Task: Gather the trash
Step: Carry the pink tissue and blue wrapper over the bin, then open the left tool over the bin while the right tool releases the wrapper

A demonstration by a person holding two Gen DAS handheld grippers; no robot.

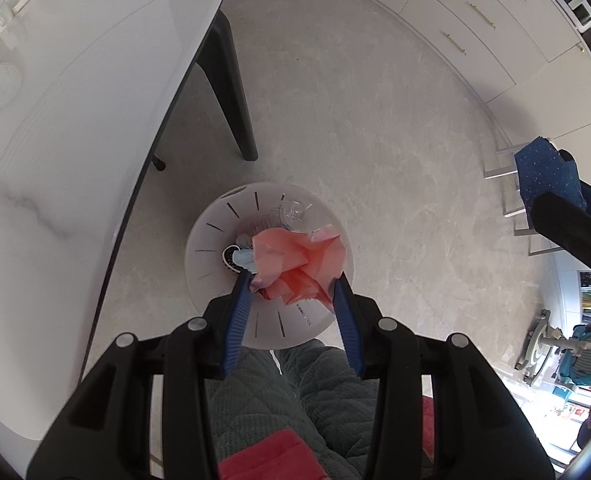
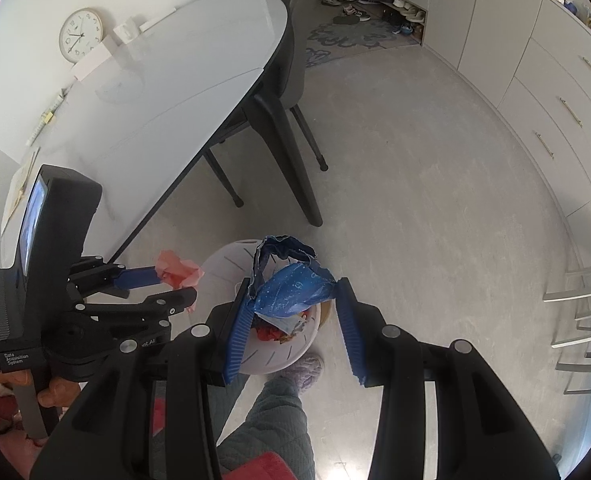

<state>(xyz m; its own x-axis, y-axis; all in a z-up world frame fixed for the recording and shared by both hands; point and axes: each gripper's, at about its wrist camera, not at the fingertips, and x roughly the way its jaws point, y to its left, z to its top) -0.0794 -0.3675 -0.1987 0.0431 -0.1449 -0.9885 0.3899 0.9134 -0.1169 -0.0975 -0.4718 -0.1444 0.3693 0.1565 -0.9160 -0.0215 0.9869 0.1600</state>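
Observation:
A white slotted trash bin (image 1: 211,240) stands on the floor beside the table, with trash inside; it also shows in the right wrist view (image 2: 223,264). My left gripper (image 1: 293,280) is shut on a crumpled pink paper (image 1: 299,256) and holds it above the bin's opening. In the right wrist view the left gripper (image 2: 175,284) and the pink paper (image 2: 177,270) sit left of the bin. My right gripper (image 2: 295,300) is shut on a crumpled blue wrapper (image 2: 291,288) above the bin. The blue wrapper (image 1: 543,172) shows at the right edge of the left wrist view.
A white marble table (image 2: 143,100) with black legs (image 1: 231,92) stands to the left, a grey chair (image 2: 291,40) behind it. White cabinets (image 2: 555,100) line the right wall. A white step stool (image 2: 583,304) stands at the right. The person's legs (image 1: 295,396) are below the bin.

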